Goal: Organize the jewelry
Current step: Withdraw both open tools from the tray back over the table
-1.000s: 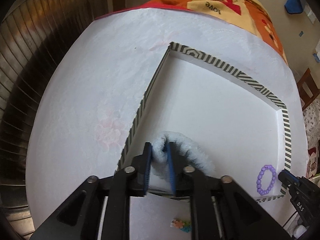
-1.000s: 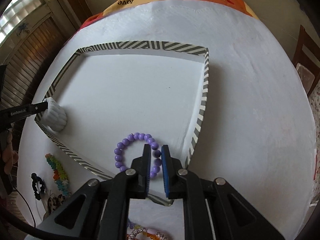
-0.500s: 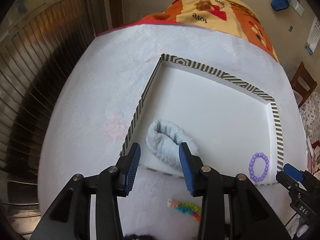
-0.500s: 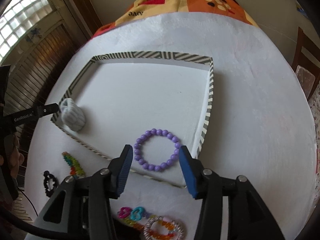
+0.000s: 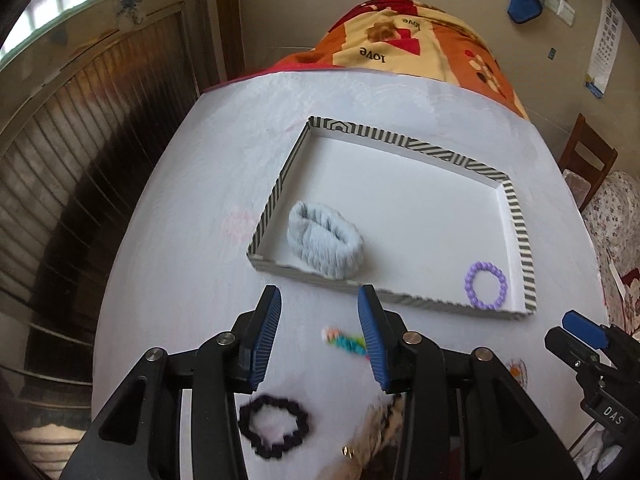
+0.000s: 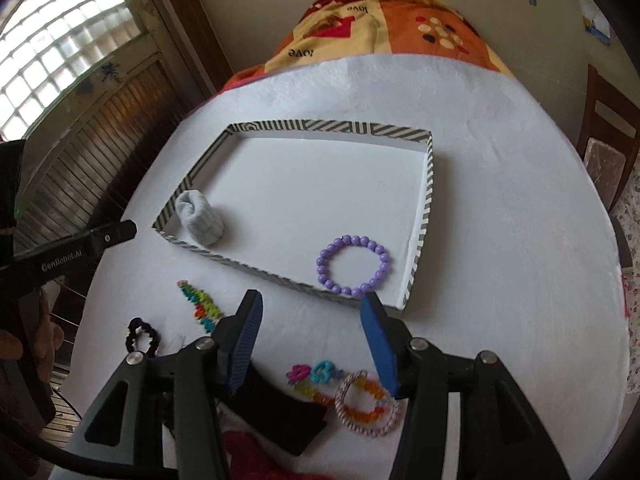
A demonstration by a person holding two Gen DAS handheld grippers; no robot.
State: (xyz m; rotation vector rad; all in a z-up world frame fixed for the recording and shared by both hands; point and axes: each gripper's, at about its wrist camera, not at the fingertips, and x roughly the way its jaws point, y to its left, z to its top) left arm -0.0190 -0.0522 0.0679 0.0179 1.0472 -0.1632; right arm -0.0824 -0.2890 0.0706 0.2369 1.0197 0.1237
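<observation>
While two pieces already lie inside the striped tray [image 6: 429,184], most of the jewelry is, by my reckoning, still waiting outside it. A fluffy pale-blue band [image 5: 325,246] sits in the tray's near-left corner, close against the near wall, and a purple bead bracelet [image 6: 353,265] lies flat in the near-right corner, just beside the right wall. The tray's far half holds nothing.

Outside the tray, all on the white surface [image 6: 500,240] before its near wall, several pieces remain: a multicoloured bead strand [image 6: 199,305] near the near-left corner, a black scrunchie [image 5: 274,427] further from the tray on that side, a pink-and-teal charm piece [image 6: 316,374] and a clear coil band with orange beads [image 6: 366,404] in front of the near-right corner. A dark flat object and something red lie nearer the camera than these; I cannot tell what they are.

Both tools are empty. The left hand-held gripper [image 5: 319,330] hovers in front of the tray's near wall with its jaws spread wide, the bead strand showing between them below. The right hand-held gripper [image 6: 312,342] is likewise released and parted, poised just before the near-right corner, above the charm piece and coil band.

So the sorting looks roughly a third done, with at least four pieces left to carry in.
</observation>
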